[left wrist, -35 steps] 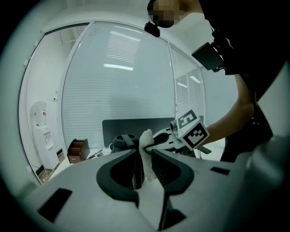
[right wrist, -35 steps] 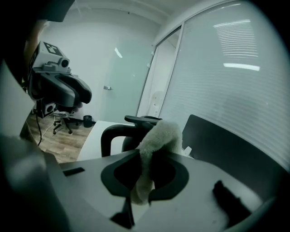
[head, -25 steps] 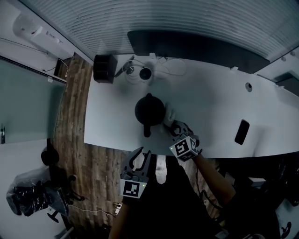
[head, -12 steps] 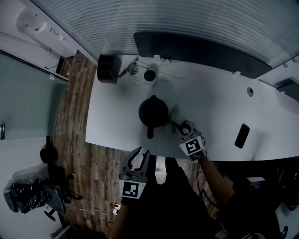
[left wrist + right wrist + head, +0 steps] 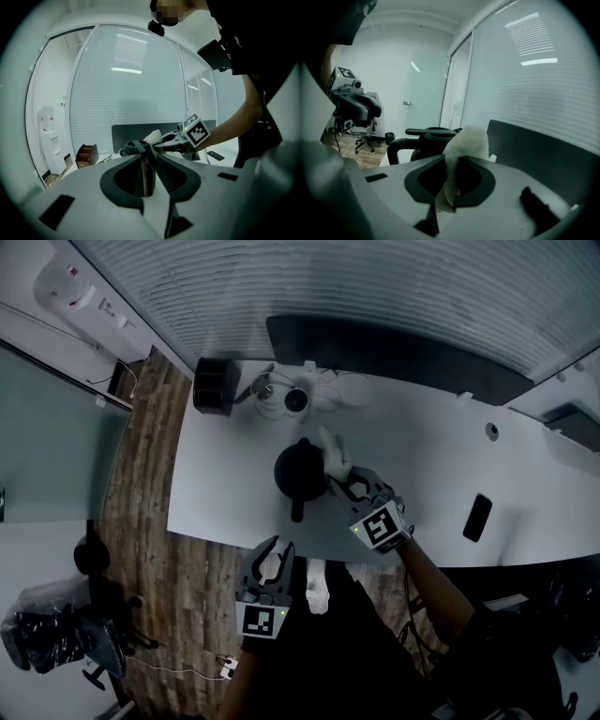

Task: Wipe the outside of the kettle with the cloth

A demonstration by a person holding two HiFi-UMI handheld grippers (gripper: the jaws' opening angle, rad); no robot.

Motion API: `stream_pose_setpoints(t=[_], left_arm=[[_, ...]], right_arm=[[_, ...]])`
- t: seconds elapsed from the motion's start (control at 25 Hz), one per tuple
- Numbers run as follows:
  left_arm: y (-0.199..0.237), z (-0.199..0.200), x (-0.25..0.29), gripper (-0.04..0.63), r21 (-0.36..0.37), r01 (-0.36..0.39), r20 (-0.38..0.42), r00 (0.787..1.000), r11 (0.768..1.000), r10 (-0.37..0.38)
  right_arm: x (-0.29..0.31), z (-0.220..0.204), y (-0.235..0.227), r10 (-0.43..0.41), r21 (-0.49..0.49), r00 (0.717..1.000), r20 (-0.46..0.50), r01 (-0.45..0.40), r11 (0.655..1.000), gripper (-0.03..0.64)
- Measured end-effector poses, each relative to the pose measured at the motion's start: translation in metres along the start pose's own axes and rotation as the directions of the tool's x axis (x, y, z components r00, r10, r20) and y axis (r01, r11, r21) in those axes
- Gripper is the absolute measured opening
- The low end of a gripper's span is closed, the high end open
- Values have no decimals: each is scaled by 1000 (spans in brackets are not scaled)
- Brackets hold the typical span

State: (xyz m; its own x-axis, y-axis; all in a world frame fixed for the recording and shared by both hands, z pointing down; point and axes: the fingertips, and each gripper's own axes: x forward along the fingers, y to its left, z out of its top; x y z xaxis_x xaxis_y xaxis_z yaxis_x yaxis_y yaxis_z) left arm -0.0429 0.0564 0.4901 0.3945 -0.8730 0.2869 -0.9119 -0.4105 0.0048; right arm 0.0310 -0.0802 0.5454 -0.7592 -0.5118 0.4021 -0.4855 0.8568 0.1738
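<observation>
Right tongs (image 5: 341, 484) are clamped on a white fluffy cloth (image 5: 333, 454), whose free end sticks up past the jaw tips. Just ahead of the right tongs, slightly to their left, the black kettle (image 5: 298, 470) stands on the white table (image 5: 431, 446). The cloth sits at the kettle's upper edge, near the lid, on the side nearest these tongs; whether it presses on the kettle I cannot tell. The kettle's handle points back toward the person, between the 2 tongs. Meanwhile the left tongs (image 5: 273, 559) are closed with nothing between the jaws, held off the table's near edge, well short of the kettle and not steadying it. Wiping seems under way, with the cloth reaching 1 side at the top. No view shows which parts are already clean. The far side, the handle and the lower body probably remain.
</observation>
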Motion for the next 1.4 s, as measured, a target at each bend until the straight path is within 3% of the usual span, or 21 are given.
stream_pose_setpoints(t=[0.28, 0.48, 0.64, 0.72, 0.84, 0.96, 1.04, 1.24, 1.4], left_arm=[[4, -10, -12, 86, -13, -35, -23, 999, 999, 35], [0, -8, -8, 87, -7, -24, -10, 1000, 1000, 24], [-2, -4, -6, 86, -18, -23, -1, 1000, 1000, 23], [0, -1, -7, 86, -9, -23, -1, 1000, 1000, 23], [4, 7, -10, 86, 52, -11, 5, 1000, 999, 10], [13, 11, -14, 86, -26, -48, 14, 999, 999, 48], [16, 13, -14, 87, -21, -55, 18, 998, 998, 55], [16, 17, -12, 86, -13, -61, 26, 998, 998, 62], [17, 12, -15, 87, 3, -66, 5, 998, 998, 66]], right_arm=[[9, -40, -7, -118, 106, 993, 10, 116, 988, 34], [29, -105, 12, -47, 159, 989, -139, 69, 985, 34], [39, -135, 21, -5, 276, 985, -172, 54, 960, 34], [30, -125, 6, -28, 278, 988, -152, 70, 958, 34], [2, -69, -29, -82, 171, 993, -79, 95, 981, 34], [-15, -1, -51, -82, 65, 996, 24, 80, 995, 34], [-10, 27, -54, -26, 48, 998, 65, 23, 999, 34], [35, 17, -48, 117, 130, 992, 46, -122, 984, 34], [56, -13, -45, 131, 288, 989, 72, -146, 947, 34]])
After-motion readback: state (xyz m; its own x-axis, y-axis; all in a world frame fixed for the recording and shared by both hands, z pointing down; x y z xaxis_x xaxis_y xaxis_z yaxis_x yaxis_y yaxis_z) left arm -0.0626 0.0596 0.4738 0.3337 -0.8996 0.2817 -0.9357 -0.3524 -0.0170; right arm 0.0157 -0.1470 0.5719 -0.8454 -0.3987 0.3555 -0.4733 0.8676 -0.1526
